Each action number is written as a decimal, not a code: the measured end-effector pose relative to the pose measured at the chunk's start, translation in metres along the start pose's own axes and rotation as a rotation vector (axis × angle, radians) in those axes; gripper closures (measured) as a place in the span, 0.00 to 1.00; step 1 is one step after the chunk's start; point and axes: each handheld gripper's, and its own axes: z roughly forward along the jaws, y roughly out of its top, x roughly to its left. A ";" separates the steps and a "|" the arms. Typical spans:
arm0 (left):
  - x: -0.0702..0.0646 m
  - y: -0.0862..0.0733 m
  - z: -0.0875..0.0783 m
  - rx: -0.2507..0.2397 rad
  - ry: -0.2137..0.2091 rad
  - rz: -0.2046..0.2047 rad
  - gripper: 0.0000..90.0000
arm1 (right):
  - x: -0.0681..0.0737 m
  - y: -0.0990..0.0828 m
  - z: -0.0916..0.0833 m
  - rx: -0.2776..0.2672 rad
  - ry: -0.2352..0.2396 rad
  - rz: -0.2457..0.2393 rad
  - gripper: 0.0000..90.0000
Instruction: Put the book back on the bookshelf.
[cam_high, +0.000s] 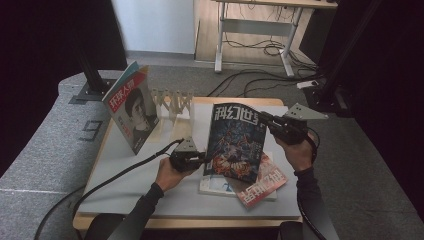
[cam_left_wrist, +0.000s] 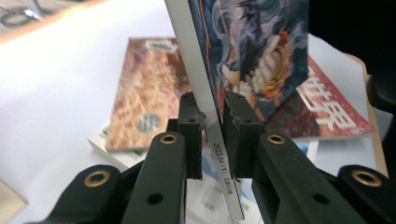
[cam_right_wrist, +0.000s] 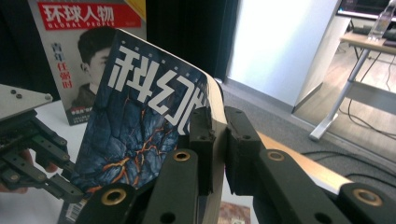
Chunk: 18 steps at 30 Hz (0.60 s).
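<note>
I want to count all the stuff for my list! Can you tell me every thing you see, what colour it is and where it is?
dark blue magazine: 1, dark blue with white title, held upright over the table's middle by both grippers
portrait magazine: 1, red, white and blue-edged cover, standing at the table's far left against the rack
rack: 1, pale wood, far middle of the table
flat magazines: a small pile, top one red with white letters, lying near the front edge
table: 1, white top with wooden edge
desk: 1, white legs, in the background
left gripper: 1, black, jaws shut on the dark blue magazine's lower left edge
right gripper: 1, black, jaws shut on its top right corner
</note>
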 end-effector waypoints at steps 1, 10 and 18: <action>0.000 0.000 0.000 0.003 0.010 0.008 0.87 | 0.001 0.001 0.000 0.000 -0.001 -0.004 0.90; -0.003 -0.007 -0.002 0.027 0.013 0.033 0.90 | 0.002 -0.002 -0.006 -0.021 0.043 0.005 0.89; -0.004 -0.013 -0.004 0.023 -0.004 0.028 0.92 | 0.000 -0.004 -0.011 -0.032 0.061 0.008 0.85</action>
